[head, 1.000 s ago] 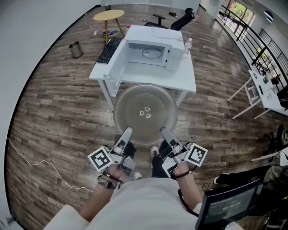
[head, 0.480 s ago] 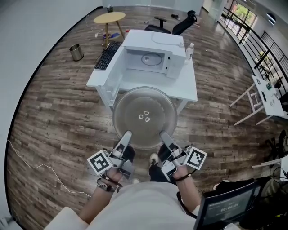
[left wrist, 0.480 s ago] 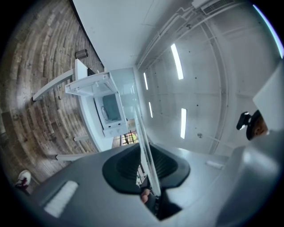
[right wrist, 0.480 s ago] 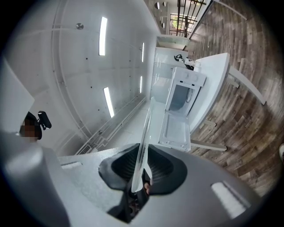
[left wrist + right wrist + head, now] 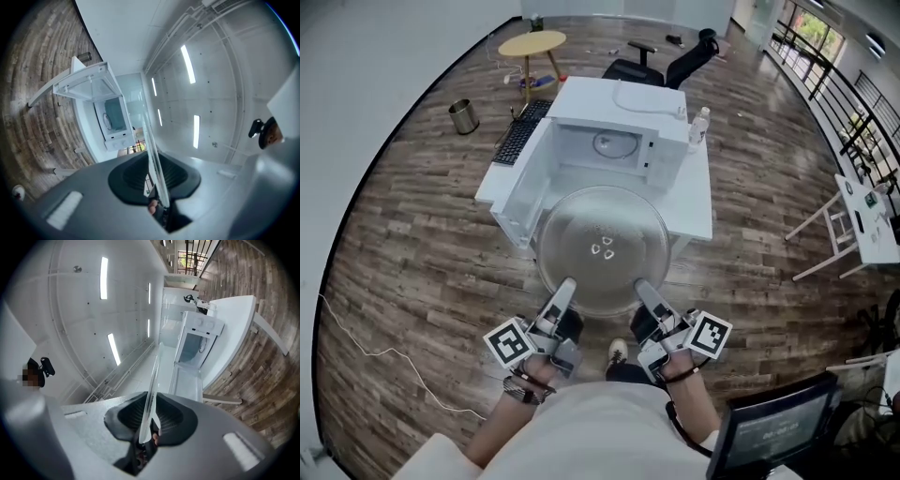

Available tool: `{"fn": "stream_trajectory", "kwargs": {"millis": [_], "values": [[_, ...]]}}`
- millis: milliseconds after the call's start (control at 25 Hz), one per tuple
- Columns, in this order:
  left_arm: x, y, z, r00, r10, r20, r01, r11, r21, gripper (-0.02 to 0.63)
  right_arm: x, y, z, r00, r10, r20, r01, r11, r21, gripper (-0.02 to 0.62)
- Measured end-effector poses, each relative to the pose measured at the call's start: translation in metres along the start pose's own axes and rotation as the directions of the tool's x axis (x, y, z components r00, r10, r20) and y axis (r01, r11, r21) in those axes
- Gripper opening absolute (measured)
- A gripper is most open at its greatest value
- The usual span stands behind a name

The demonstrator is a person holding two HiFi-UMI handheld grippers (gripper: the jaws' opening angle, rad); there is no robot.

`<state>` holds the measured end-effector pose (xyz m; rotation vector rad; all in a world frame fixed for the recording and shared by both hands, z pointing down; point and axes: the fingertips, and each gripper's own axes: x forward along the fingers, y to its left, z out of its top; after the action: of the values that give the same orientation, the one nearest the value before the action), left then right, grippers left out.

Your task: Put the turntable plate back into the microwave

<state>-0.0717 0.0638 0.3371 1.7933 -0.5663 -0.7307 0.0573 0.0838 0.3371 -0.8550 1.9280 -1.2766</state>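
Turntable plate, one, pinched by left tongs and right tongs.

No words or numbers can be read here. The left cube, on the left gripper at 7 o'clock, has a black and white square pattern, not letters. The right cube, on the right gripper at 5 o'clock, has a pattern like it. The screen at 4 o'clock shows pale marks, too blurred to read. The microwave at 12 o'clock is too small for any name or buttons to be read.
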Motion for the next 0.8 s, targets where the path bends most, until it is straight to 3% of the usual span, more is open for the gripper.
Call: {"fn": "stream_trajectory", "kwargs": {"millis": [800], "values": [[0.100, 0.022, 0.012, 0.996, 0.021, 0.084, -0.025, 0.999, 0.045, 0.066, 0.042, -0.033, 0.099, 0.995, 0.040, -0.086, -0.040, 0.999, 0.003, 0.055]]}}
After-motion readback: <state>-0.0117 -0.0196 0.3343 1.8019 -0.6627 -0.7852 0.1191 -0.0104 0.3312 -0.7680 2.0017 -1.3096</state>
